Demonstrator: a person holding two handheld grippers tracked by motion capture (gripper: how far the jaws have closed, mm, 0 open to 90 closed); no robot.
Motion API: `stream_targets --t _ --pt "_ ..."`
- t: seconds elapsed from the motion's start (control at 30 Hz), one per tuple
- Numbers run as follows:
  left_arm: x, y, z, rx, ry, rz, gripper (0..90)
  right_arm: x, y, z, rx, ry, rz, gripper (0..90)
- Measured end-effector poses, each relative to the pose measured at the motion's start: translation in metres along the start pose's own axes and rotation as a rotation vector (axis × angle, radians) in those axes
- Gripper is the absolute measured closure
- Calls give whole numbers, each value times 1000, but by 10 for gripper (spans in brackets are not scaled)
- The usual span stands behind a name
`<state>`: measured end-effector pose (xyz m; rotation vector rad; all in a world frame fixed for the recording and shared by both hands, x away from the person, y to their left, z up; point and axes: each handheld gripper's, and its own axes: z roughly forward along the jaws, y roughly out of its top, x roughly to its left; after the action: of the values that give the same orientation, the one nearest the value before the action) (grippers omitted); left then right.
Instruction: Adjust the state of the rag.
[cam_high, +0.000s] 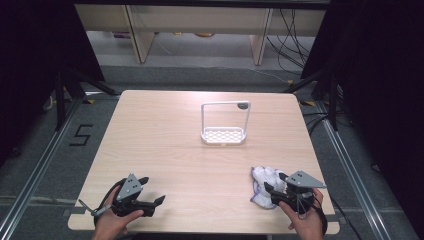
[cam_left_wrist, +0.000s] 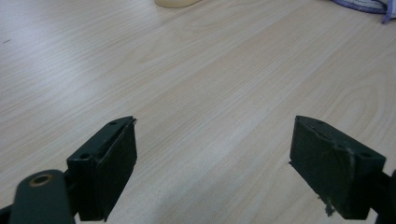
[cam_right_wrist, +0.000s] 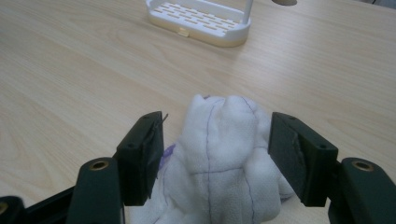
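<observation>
Pale wood table (cam_high: 165, 145) — crumpled white cloth (cam_high: 264, 181) near right gripper (cam_high: 276, 192), dark surroundings

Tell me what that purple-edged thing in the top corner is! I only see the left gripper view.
Observer: It's a crumpled white cloth with purple stitching, lying between the right gripper's open jaws.
Operator: And the cream blob at the top edge?
Observer: That's the base of a white rack with a tall loop frame, standing on the table past its middle.
Operator: Is anything in it?
Observer: No, in the right gripper view its slotted tray looks empty.
</observation>
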<state>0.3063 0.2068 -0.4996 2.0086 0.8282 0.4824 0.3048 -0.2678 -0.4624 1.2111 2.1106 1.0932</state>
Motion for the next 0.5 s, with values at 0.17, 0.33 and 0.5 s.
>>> stream_targets --t 0.17,0.33,0.5 --pt "-1 0 2 -3 -6 -3 147 1 5 11 42 -29 -36 345" --pt "-2 0 4 -3 -9 -7 147 -1 6 22 87 -30 -55 322" --pt "-3 0 4 4 -17 6 148 -8 2 35 134 -11 -71 433"
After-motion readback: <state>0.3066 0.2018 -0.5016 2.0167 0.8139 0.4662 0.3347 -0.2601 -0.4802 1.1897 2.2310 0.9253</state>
